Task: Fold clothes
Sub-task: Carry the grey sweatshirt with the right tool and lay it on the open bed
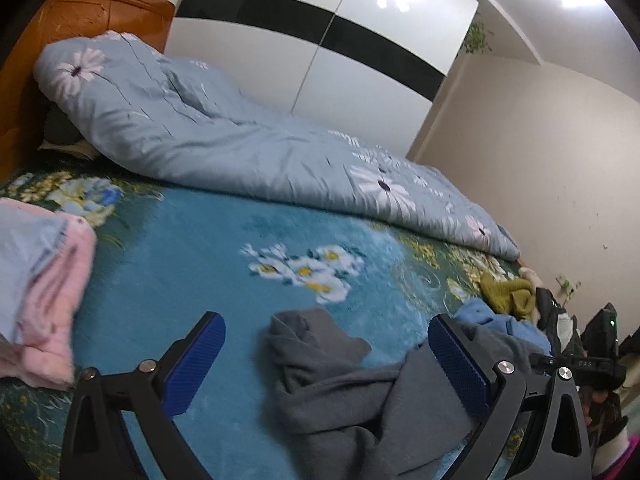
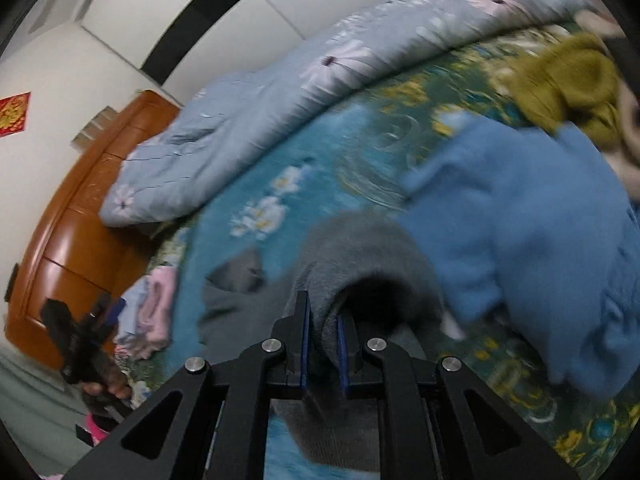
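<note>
A grey garment [image 1: 344,392] lies crumpled on the blue floral bedspread [image 1: 192,256]. My left gripper [image 1: 326,348] is open, its blue pads on either side of the garment's near end and just above it. My right gripper [image 2: 324,320] is shut on a fold of the same grey garment [image 2: 360,256] and lifts it off the bed. A blue fleece garment [image 2: 532,232] lies right of it, with an olive green one [image 2: 568,80] beyond. The left gripper also shows in the right wrist view [image 2: 96,320] at the lower left.
A stack of folded pink and light blue clothes [image 1: 44,284] sits at the left of the bed. A rolled pale blue floral duvet [image 1: 224,136] lies along the far side. A wooden headboard [image 1: 92,12] and a white wardrobe [image 1: 360,40] stand behind.
</note>
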A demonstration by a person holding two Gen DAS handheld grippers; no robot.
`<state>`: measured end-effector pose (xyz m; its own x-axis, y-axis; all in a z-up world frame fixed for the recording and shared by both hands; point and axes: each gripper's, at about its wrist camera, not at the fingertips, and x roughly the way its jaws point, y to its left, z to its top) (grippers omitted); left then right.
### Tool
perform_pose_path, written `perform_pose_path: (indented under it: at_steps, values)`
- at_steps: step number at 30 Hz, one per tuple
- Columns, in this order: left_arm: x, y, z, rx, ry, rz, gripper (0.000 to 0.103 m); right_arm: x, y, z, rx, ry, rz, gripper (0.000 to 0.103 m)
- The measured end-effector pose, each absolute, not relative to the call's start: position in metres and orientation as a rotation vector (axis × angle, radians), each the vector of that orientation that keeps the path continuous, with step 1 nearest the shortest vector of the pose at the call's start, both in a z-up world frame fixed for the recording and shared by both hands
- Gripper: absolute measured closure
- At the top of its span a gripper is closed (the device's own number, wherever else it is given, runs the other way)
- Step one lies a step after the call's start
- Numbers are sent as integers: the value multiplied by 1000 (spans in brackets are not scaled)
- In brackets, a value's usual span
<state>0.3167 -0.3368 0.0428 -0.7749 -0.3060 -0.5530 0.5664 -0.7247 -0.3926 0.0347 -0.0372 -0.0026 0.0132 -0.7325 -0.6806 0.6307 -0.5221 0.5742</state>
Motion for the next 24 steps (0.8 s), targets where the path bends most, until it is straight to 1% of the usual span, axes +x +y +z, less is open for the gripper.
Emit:
perform_pose_path:
  at_steps: [1,3,4,5,6,7,8,11,13,17,18,20,22,24]
  values:
    - [313,-335,41,637,772,-2459,0,34,-27,0,1256,-126,-1715,86]
    - [307,-331,39,641,778,-2460,0,29,-8,15,1219,-113,-1769,75]
    - [304,-329,37,642,781,-2462,0,25,1,22,1190,-104,-1802,64]
    - [302,-327,36,642,783,-2462,0,21,13,28,1163,-92,-1850,47]
    - [301,-327,35,643,786,-2460,0,16,26,32,1135,-79,-1906,38]
    - [300,-327,34,643,789,-2458,0,11,39,37,1106,-64,-1963,23]
    - [299,-326,33,643,792,-2453,0,5,51,37,1093,-49,-2020,15]
    - [296,-328,29,654,799,-2439,0,-23,76,12,1187,-49,-2127,15]
    - [294,-330,26,664,799,-2425,0,-39,83,-11,1268,-118,-2098,15]
    - [292,-332,23,675,804,-2408,0,-53,67,-41,1315,-293,-1967,15]
    - [292,-332,23,677,800,-2406,0,-55,59,-44,1316,-301,-1955,15]
    - [293,-331,21,680,796,-2398,0,-59,43,-48,1310,-279,-1957,15]
    - [293,-331,20,680,797,-2390,0,-62,26,-49,1314,-218,-2003,15]
    - [295,-333,17,681,803,-2380,0,-64,12,-51,1318,-163,-2037,21]
